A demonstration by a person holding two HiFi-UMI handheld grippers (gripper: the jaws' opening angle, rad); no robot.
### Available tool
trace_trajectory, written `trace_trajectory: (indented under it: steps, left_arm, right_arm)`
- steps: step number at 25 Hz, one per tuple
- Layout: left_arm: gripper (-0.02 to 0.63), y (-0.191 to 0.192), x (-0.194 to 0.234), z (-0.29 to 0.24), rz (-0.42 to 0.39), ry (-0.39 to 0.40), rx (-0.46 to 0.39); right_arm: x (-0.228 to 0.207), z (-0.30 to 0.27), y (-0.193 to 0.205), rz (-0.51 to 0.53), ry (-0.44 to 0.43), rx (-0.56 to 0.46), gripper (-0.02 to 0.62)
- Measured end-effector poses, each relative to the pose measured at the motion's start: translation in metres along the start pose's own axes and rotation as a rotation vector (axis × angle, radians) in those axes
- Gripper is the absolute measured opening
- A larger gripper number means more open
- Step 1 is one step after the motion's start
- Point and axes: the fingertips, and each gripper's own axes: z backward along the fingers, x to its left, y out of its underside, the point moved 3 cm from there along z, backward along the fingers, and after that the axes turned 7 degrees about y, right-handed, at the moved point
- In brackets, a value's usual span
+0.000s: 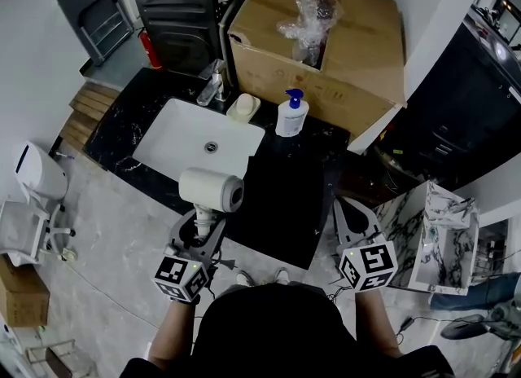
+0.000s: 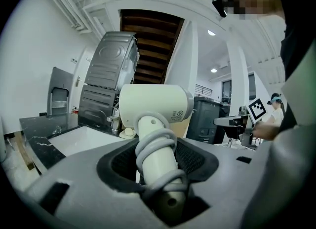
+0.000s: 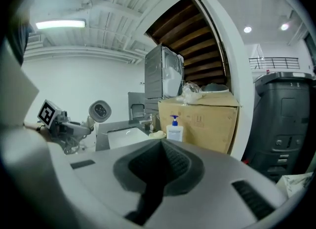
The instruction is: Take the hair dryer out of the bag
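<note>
A cream hair dryer (image 1: 212, 189) stands upright in my left gripper (image 1: 205, 223), its barrel over the front edge of the black counter (image 1: 122, 136). In the left gripper view the jaws (image 2: 158, 149) are shut on the dryer's handle (image 2: 157, 149), with the grey cord coiled round it. My right gripper (image 1: 348, 205) hangs to the right of the counter, shut with nothing between its jaws (image 3: 160, 146). From the right gripper view the hair dryer (image 3: 100, 110) shows end on at the left. A plain flat black thing (image 1: 285, 197) lies over the counter's front; I cannot tell if it is the bag.
A white sink (image 1: 175, 116) is set in the counter, with a faucet (image 1: 213, 87), a soap dish (image 1: 242, 107) and a blue-pump bottle (image 1: 291, 114) behind it. A large cardboard box (image 1: 342, 59) stands at the back. A marble-patterned box (image 1: 444, 238) is at the right.
</note>
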Motion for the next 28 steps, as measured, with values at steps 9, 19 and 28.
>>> trace_trajectory:
  steps: [9, 19, 28]
  left_arm:
    - [0.225, -0.006, 0.001, 0.01, 0.007, -0.052, -0.04]
    - [0.225, -0.009, -0.004, 0.01, -0.022, -0.061, -0.064]
    - [0.224, -0.01, -0.008, 0.016, -0.021, -0.063, -0.07]
  right_arm:
    - [-0.007, 0.0, -0.004, -0.011, -0.004, -0.031, 0.012]
    - [-0.003, -0.003, -0.007, -0.007, -0.015, -0.051, 0.012]
    - [0.006, -0.003, 0.002, 0.041, -0.026, -0.007, 0.012]
